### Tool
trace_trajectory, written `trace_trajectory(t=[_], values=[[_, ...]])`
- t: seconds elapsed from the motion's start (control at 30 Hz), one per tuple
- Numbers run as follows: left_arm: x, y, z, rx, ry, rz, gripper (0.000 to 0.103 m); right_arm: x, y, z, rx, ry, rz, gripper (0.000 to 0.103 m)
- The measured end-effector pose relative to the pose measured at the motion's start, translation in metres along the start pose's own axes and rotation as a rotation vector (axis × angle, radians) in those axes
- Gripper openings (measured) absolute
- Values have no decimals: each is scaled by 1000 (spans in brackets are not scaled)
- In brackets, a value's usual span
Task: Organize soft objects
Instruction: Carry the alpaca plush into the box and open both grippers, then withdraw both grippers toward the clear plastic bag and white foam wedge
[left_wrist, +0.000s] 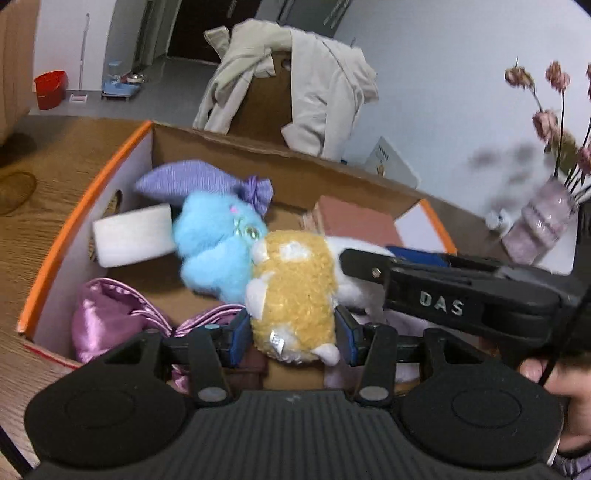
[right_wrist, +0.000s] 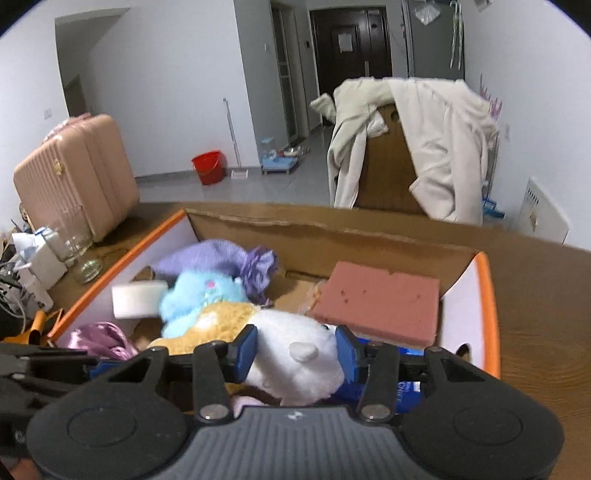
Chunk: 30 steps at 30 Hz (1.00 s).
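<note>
A tan and white plush dog (left_wrist: 295, 280) hangs over an open cardboard box with an orange rim (left_wrist: 85, 206). My left gripper (left_wrist: 293, 332) is shut on its tan half. My right gripper (right_wrist: 295, 350) is shut on its white half (right_wrist: 291, 328), and its black housing (left_wrist: 461, 299) crosses the left wrist view. In the box lie a light blue plush (left_wrist: 214, 251), a purple knit pouch (left_wrist: 192, 177), a white foam block (left_wrist: 133, 236), a pink sponge slab (right_wrist: 380, 302) and a shiny pink satin bag (left_wrist: 107, 314). The blue plush touches the dog's tan head.
The box stands on a wooden table (right_wrist: 535, 295). A vase of dried flowers (left_wrist: 543, 218) is at its right, glass jars (right_wrist: 77, 243) and a pink suitcase (right_wrist: 74, 173) at its left. A chair draped with a beige coat (right_wrist: 406, 147) stands behind.
</note>
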<state>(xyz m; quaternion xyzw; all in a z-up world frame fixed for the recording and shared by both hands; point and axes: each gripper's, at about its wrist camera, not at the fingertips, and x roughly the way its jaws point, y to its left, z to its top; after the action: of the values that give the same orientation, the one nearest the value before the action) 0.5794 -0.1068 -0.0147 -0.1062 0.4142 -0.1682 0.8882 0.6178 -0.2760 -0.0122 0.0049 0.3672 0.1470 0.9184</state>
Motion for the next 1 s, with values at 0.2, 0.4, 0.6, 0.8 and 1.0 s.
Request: trace_trajectory(t=[0.2,0.4,0.6,0.8,1.0], values=[[13,-22,-14,143,-1,100,51,6,3,-9,-30,11,-14,46],[-19,-12,-9,111,-15,48,61,-1,1,-2,-17,36,5,48],[-104,-26,-7,182,-145,60,62,-78,8,14,19,-50,4,48],[-204,-37,-18,217,-301,124,73,-181,30,5,-34,-147,-23,48],[-272,-48,-68,263,-393,160,77,-269,52,-42,-54,-255,-20,58]])
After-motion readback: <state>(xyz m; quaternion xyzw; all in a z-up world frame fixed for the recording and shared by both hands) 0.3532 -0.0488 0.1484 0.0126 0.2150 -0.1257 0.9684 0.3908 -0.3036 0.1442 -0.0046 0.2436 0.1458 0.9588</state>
